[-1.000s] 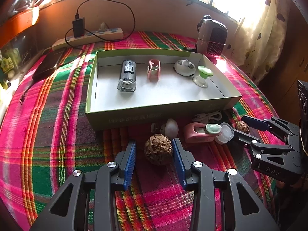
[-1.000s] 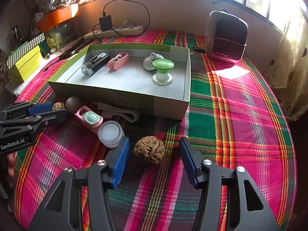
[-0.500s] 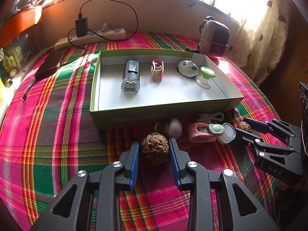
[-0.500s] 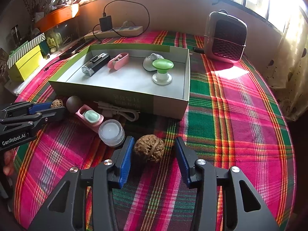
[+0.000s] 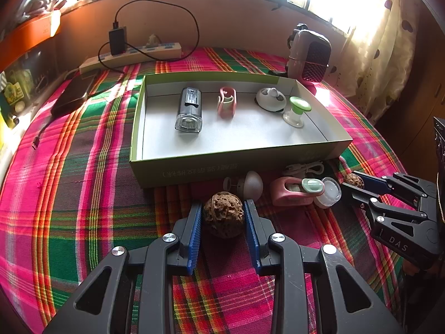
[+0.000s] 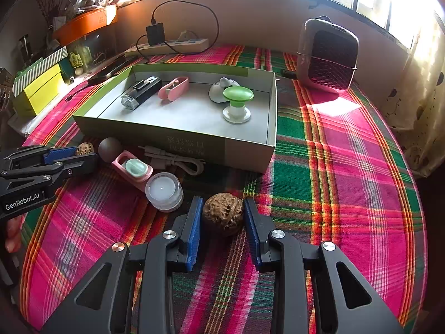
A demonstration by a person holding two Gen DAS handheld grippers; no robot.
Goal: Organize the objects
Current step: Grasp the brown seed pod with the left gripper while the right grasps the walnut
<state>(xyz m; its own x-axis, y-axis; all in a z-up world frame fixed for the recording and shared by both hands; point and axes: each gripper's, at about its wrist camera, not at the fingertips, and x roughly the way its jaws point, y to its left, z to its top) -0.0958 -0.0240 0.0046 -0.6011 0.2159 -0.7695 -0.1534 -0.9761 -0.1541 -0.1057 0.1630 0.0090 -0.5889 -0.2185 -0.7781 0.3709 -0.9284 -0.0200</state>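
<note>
Presently, step in hand: twin grasp of two loose items ahead of transfer

- Left gripper (image 5: 222, 206): blue pads pinching the left walnut (image 5: 224, 214), which sits on the plaid cloth of the desk (image 5: 69, 194), just in front of the box's near wall
- Right gripper (image 6: 222, 203): jaws closing around the right walnut (image 6: 222, 213); pads just beside the shell on both sides, firm contact not certain; nut on the cloth near the box's front corner, beside the small clear jar (image 6: 164, 190)
- Box (image 5: 194, 164): open, shallow, green-walled; already holds a torch (image 5: 189, 110), a pink clip (image 5: 226, 102), a white round case (image 5: 271, 98) and a green-capped piece (image 5: 297, 110), ranged along the far side
- Loose along the box front: pink holder (image 6: 133, 168), coiled cable (image 6: 172, 160), brown knob (image 6: 109, 147), jar

Progress, by judgement: roughly half sorted; near half of box floor free

Next move calls for: right pads seating fully on the shell; then both nuts lifted clear of the front wall, carried over it and set on the bare floor. Round, ridged shells may roll or slip, so a centred pinch and a low release seem wise
</note>
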